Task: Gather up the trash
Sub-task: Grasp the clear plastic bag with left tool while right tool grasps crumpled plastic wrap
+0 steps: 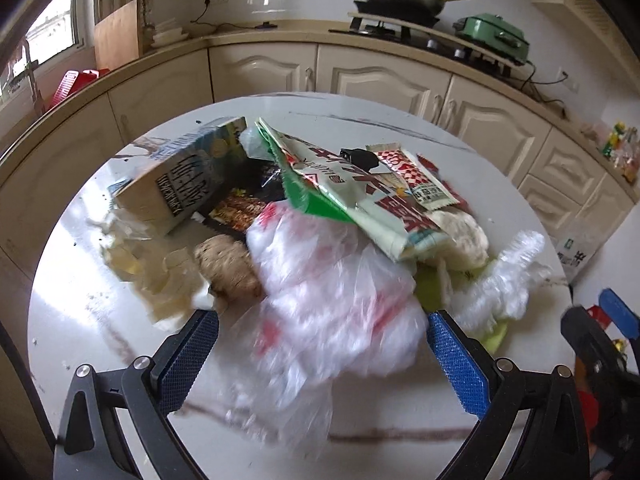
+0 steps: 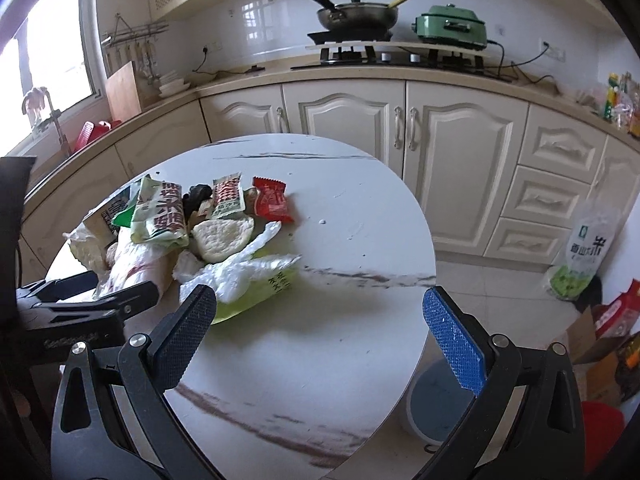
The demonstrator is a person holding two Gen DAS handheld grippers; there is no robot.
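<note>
A heap of trash lies on the round white table (image 1: 80,320): a carton (image 1: 184,180), a green-and-white wrapper (image 1: 344,188), a ginger root (image 1: 228,264), a flat bread piece (image 1: 464,236) and a clear plastic bag with red print (image 1: 332,304). My left gripper (image 1: 322,336) is open, its jaws on either side of that plastic bag. My right gripper (image 2: 320,316) is open and empty over the bare table (image 2: 340,220), right of the heap. In the right wrist view the white plastic bag (image 2: 244,272), a yellow-green packet (image 2: 256,292) and a red wrapper (image 2: 272,200) show.
A grey bin (image 2: 436,400) stands on the floor under the table's right edge. Cream cabinets (image 2: 440,160) and a counter with a stove and pan (image 2: 356,16) run behind. A rice bag (image 2: 580,256) and boxes (image 2: 600,344) sit on the floor at right.
</note>
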